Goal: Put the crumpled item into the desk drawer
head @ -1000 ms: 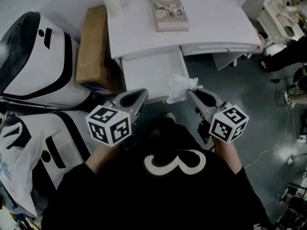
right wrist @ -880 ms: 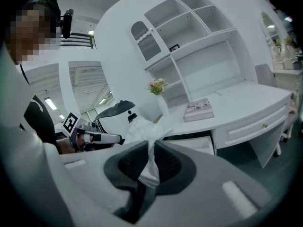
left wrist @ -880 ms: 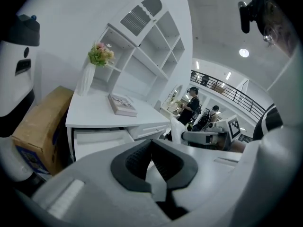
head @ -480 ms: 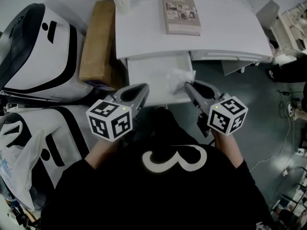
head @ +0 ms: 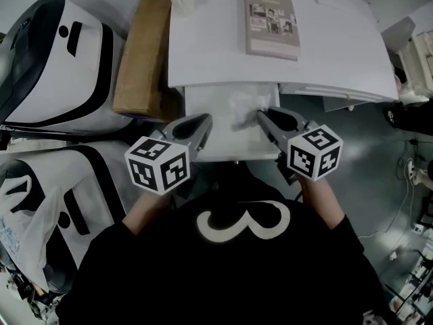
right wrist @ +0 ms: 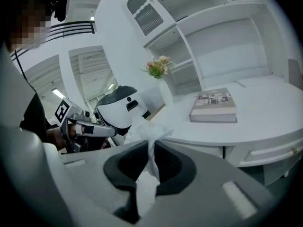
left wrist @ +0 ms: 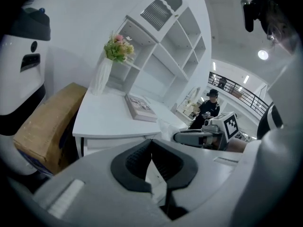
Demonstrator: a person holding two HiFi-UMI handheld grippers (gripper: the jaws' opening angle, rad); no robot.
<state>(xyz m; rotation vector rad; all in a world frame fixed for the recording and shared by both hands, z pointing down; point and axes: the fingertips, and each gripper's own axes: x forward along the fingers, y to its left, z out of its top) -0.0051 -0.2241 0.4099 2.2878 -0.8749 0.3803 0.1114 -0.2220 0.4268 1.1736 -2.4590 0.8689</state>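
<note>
The right gripper (right wrist: 151,144) pinches the crumpled item (right wrist: 142,129), holding it above the open desk drawer (head: 210,124); only lowering and release remain. The left gripper (left wrist: 152,143) hangs empty, jaws together.

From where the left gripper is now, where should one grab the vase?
Probably the vase at its slim middle, coming in level from the desk's front: it stands upright at the back, and flowers fill its top.

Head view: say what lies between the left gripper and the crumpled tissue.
Only bare drawer bottom between left gripper and tissue, per the head view.
</note>
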